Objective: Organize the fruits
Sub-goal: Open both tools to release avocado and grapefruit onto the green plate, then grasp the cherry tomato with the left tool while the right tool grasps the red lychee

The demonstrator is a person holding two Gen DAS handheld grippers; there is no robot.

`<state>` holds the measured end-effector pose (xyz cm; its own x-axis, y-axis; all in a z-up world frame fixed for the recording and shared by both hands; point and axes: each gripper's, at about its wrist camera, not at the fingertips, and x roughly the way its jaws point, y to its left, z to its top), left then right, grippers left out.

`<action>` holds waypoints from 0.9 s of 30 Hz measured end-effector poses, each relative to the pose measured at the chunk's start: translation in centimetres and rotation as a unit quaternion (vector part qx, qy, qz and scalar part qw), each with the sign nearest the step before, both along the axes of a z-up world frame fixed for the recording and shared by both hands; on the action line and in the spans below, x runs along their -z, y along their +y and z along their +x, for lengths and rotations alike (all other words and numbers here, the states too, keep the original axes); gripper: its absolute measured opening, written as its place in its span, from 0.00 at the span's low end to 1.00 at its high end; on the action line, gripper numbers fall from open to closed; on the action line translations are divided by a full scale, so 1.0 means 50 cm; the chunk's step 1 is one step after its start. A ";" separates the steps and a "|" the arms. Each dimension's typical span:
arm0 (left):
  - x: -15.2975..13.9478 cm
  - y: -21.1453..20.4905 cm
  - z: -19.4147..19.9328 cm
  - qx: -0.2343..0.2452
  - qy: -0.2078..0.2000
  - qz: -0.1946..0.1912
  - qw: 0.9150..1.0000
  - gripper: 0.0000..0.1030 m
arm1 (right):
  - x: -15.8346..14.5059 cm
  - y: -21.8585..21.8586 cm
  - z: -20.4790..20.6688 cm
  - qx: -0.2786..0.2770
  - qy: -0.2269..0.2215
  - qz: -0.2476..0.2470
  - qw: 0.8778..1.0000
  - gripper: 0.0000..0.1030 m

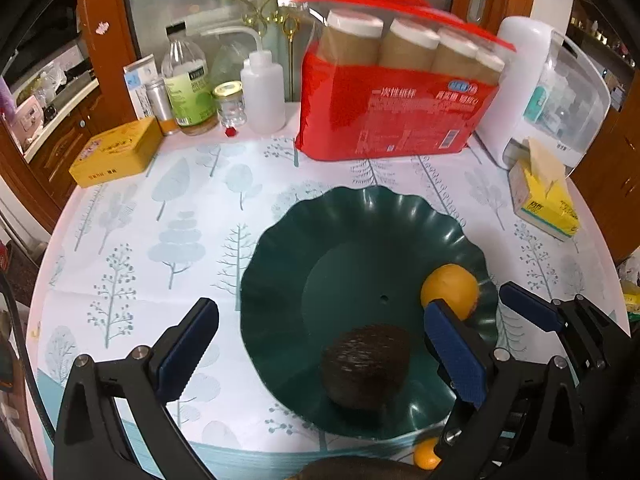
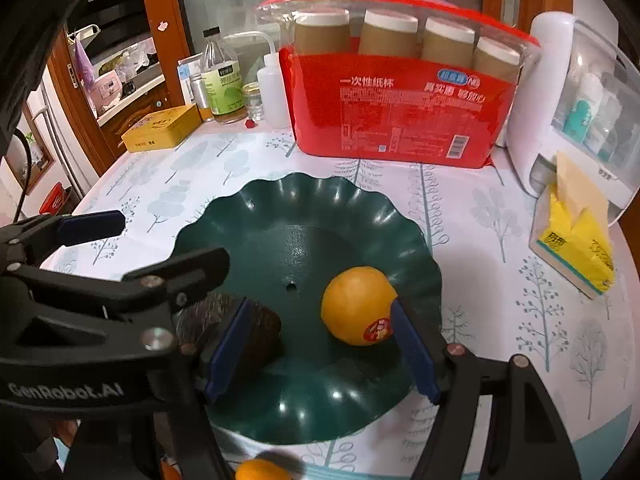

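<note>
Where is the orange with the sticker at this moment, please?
The orange lies inside the green plate, on its right half, right of the dark brown fruit. In the right wrist view it sits just ahead of the open right gripper.

In bowl: orange right, avocado left.
Far: cup pack.
Right: tissue box.

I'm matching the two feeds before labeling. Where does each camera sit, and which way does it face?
Left wrist: rides the left hand-held gripper, open, looking forward and down at the green plate with the dark fruit; the right hand-held gripper pokes in at right.
Right wrist: rides the right hand-held gripper, open around the orange; the left one crosses at left.
Shared: plate, both fruits, red cup pack.
</note>
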<state>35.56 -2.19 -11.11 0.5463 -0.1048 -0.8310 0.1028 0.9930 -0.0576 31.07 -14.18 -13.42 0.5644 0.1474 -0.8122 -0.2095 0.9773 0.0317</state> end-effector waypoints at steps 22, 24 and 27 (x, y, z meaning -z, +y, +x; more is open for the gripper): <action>-0.200 0.038 -0.205 0.037 -0.055 0.015 0.998 0.99 | -0.187 -0.002 -0.169 0.058 -0.070 0.004 0.996 0.70; -0.208 0.045 -0.228 0.039 -0.059 0.012 0.997 0.99 | -0.200 -0.003 -0.192 0.056 -0.078 0.010 0.995 0.70; -0.213 0.055 -0.258 0.035 -0.064 0.011 0.997 0.99 | -0.215 -0.002 -0.231 0.051 -0.088 0.009 0.995 0.70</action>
<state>22.66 0.56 -0.46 0.6397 -0.1282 -0.7579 0.1766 0.9841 -0.0173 19.54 -14.27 -2.68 0.7108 0.0950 -0.6969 -0.1122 0.9935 0.0210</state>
